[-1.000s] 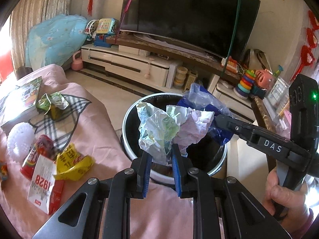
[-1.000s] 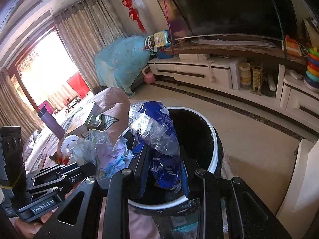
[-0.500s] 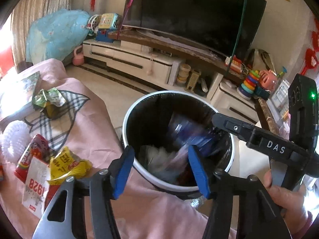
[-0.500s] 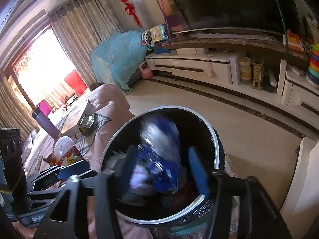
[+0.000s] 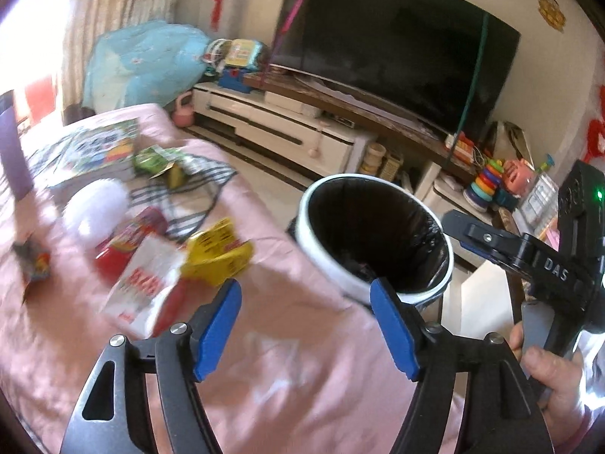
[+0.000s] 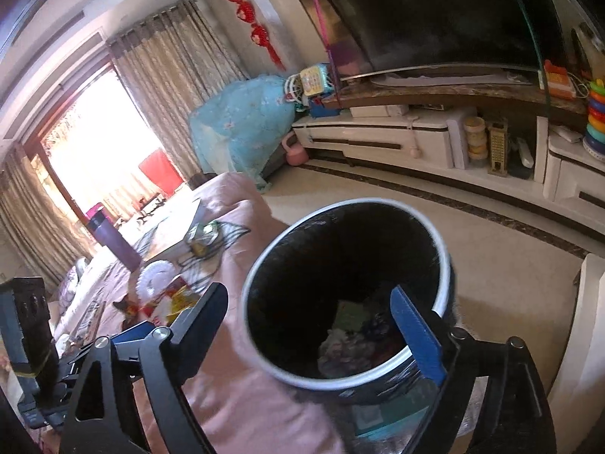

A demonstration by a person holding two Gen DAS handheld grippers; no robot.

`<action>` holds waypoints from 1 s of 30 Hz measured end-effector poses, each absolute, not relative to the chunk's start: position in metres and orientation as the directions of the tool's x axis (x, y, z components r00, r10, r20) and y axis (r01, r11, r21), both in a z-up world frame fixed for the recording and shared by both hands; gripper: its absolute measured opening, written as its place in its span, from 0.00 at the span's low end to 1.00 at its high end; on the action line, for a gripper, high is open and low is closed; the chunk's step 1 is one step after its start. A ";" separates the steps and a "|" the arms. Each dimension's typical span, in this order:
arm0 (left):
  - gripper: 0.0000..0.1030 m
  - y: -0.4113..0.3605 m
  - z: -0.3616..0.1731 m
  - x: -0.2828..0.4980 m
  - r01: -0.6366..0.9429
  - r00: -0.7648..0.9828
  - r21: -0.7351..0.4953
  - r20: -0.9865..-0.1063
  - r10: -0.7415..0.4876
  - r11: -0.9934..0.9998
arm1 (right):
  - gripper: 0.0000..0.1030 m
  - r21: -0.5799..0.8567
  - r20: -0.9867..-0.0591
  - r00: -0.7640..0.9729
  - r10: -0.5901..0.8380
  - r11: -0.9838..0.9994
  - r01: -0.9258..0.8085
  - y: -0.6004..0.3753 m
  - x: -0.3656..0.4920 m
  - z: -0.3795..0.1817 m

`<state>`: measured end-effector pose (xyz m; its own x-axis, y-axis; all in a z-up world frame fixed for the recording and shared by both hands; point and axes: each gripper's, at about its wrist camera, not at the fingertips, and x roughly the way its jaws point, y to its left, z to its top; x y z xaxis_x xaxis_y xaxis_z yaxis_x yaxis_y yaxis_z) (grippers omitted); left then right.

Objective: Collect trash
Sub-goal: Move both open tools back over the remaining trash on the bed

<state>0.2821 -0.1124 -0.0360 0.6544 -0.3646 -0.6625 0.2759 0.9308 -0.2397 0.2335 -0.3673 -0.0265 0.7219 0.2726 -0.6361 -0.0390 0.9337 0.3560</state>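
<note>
Fingers (image 6: 412,335) of both hands opening, empty, tilted down beside bin (image 6: 446,265)

Left claw (image 5: 304,302) and right claw (image 6: 314,310) tilt downward, both empty, jaws opening

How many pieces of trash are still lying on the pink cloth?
About 5: yellow wrapper, white packet, red packet, green wrapper, small dark wrapper at the left edge. Blur may hide more.
</note>
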 end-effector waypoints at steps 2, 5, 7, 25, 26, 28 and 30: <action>0.68 -0.100 -0.036 0.274 0.256 0.660 -0.244 -0.662 -0.354 0.935 | 0.87 0.364 -0.635 0.717 0.288 0.930 -0.051 -0.358 0.229 -0.028; 0.69 -0.078 -0.037 0.257 0.219 0.670 -0.259 -0.661 -0.338 0.941 | 0.87 0.361 -0.635 0.710 0.305 0.929 -0.076 -0.340 0.221 -0.031; 0.69 -0.067 -0.038 0.248 0.199 0.673 -0.260 -0.664 -0.325 0.945 | 0.87 0.356 -0.639 0.702 0.315 0.930 -0.093 -0.329 0.216 -0.033; 0.73 -0.003 -0.039 0.231 0.102 0.669 -0.261 -0.696 -0.261 0.960 | 0.87 0.330 -0.674 0.624 0.396 0.917 -0.225 -0.252 0.212 -0.051; 0.73 -0.002 -0.039 0.234 0.107 0.666 -0.256 -0.699 -0.260 0.961 | 0.87 0.330 -0.676 0.619 0.400 0.915 -0.231 -0.249 0.214 -0.052; 0.73 -0.002 -0.040 0.240 0.120 0.658 -0.252 -0.704 -0.267 0.960 | 0.87 0.327 -0.678 0.613 0.405 0.914 -0.242 -0.244 0.218 -0.053; 0.73 -0.002 -0.041 0.247 0.136 0.648 -0.247 -0.711 -0.275 0.959 | 0.87 0.323 -0.680 0.607 0.412 0.911 -0.257 -0.238 0.223 -0.055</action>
<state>0.2470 -0.0018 -0.0412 0.6476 -0.2748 -0.7108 0.1361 0.9594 -0.2469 0.2229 -0.2383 -0.0545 0.6067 0.4122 -0.6797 -0.2571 0.9108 0.3229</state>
